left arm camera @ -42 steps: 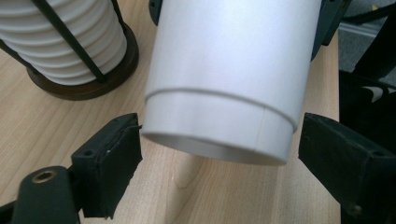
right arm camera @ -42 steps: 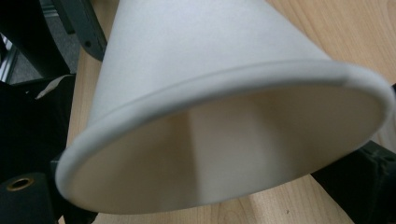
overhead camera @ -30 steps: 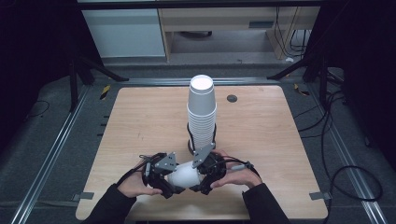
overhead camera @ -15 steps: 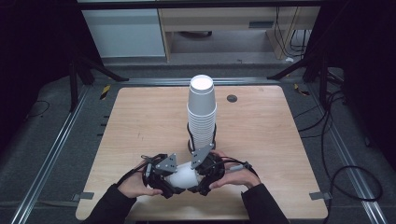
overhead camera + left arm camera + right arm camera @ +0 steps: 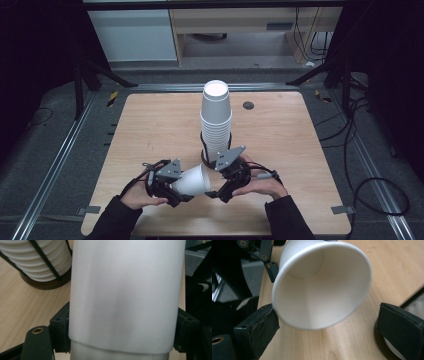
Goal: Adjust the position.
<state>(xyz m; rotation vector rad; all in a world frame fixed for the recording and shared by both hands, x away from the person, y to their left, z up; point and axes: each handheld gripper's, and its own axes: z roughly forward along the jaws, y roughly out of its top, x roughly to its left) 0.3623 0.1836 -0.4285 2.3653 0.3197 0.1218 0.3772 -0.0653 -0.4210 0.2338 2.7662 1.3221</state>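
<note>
A white paper cup [image 5: 193,181] lies on its side above the table's near edge, its mouth toward the right. My left gripper [image 5: 181,189] is shut on the cup's body [image 5: 125,295], having just closed on it, with a black pad [image 5: 60,330] on each side. My right gripper [image 5: 217,187] stands open at the cup's mouth [image 5: 322,290], and its jaws have just been opening. The rim sits between them, close to the left pad [image 5: 257,325] and clear of the right pad [image 5: 402,325]. A tall stack of white cups [image 5: 216,120] stands in a dark wire holder just behind.
The wooden table [image 5: 150,125] has a small dark round hole [image 5: 248,105] at the back right. Metal rails [image 5: 60,155] run along both sides. Cables [image 5: 360,150] lie on the floor to the right. The stack's ribbed rims [image 5: 37,262] are close beside the held cup.
My right gripper has lifted slightly and drawn back from the cup, its jaws standing wider. The cup stays in my left gripper, which has hardly moved.
</note>
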